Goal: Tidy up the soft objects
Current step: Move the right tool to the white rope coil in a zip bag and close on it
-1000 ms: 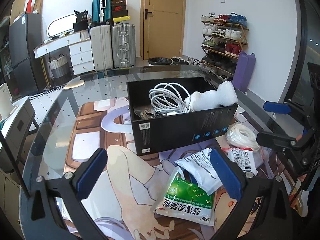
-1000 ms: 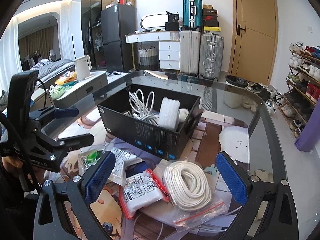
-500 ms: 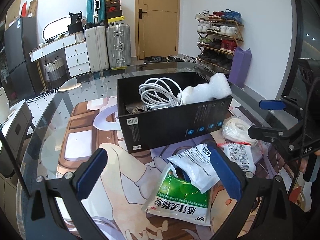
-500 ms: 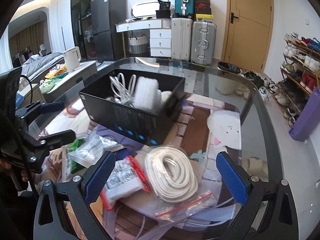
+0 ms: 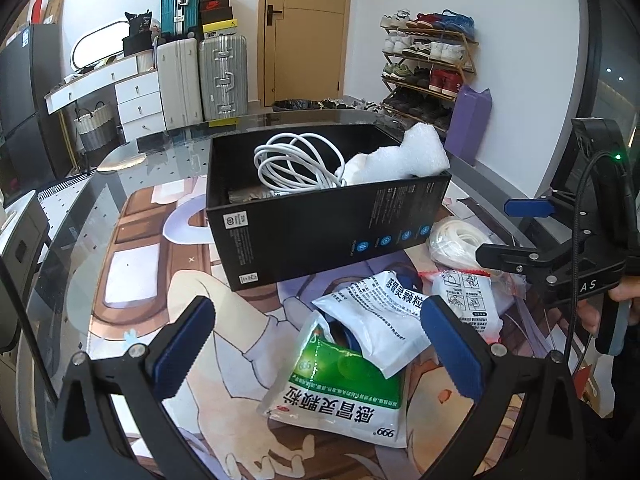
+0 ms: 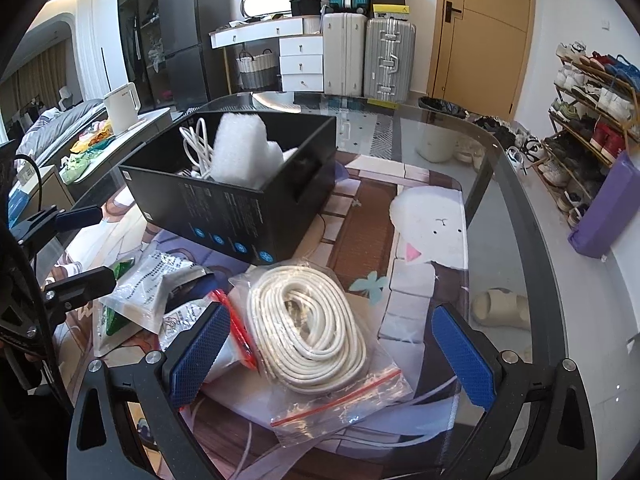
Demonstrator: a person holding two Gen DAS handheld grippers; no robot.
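My right gripper (image 6: 328,356), jaws spread, frames the bagged white cord coil (image 6: 306,322), long axis running away; left gripper (image 5: 316,344) spread too.

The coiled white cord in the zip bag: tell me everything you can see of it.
The coiled white cord is a thick, off-white cable wound in a flat oval of many loops, sealed in a clear plastic bag with a red zip strip. It lies flat on the printed mat in front of the black box, between the open right gripper fingers, untouched. A red-edged packet sits against its left side.
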